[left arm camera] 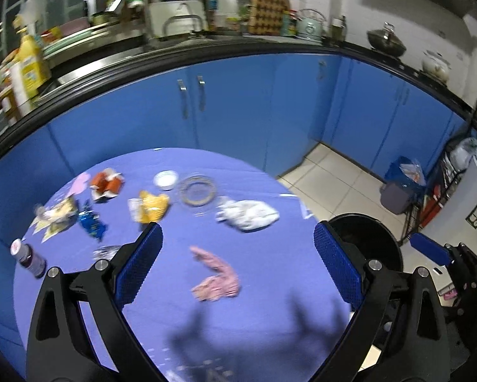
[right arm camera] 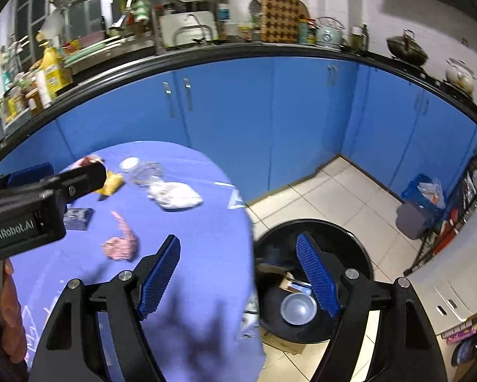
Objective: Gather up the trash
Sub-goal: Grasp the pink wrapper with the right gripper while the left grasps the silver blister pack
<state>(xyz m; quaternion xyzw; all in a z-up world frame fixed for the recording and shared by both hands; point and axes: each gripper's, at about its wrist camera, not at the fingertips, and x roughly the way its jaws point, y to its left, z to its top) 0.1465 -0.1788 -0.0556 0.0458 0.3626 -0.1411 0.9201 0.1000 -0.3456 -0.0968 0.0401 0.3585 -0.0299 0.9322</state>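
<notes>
Trash lies scattered on the round purple-clothed table (left arm camera: pixel 264 312): a pink crumpled wrapper (left arm camera: pixel 217 277), a white wad (left arm camera: pixel 248 215), a yellow wrapper (left arm camera: pixel 152 207), an orange carton (left arm camera: pixel 106 184), a blue wrapper (left arm camera: pixel 92 222) and a small bottle (left arm camera: pixel 28 258). My left gripper (left arm camera: pixel 238 232) hangs open and empty above the pink wrapper. My right gripper (right arm camera: pixel 238 238) is open and empty over the table's right edge, beside the black bin (right arm camera: pixel 318 222) on the floor. Inside the bin lie a metal bowl (right arm camera: pixel 298 308) and cardboard. The pink wrapper (right arm camera: pixel 122 245) sits left of the right fingers.
A glass dish (left arm camera: pixel 197 191) and a white lid (left arm camera: pixel 166 180) stand at the table's far side. Blue cabinets (left arm camera: pixel 238 105) under a cluttered counter run behind. A grey bin with a blue bag (left arm camera: pixel 401 187) stands on the tiled floor at right.
</notes>
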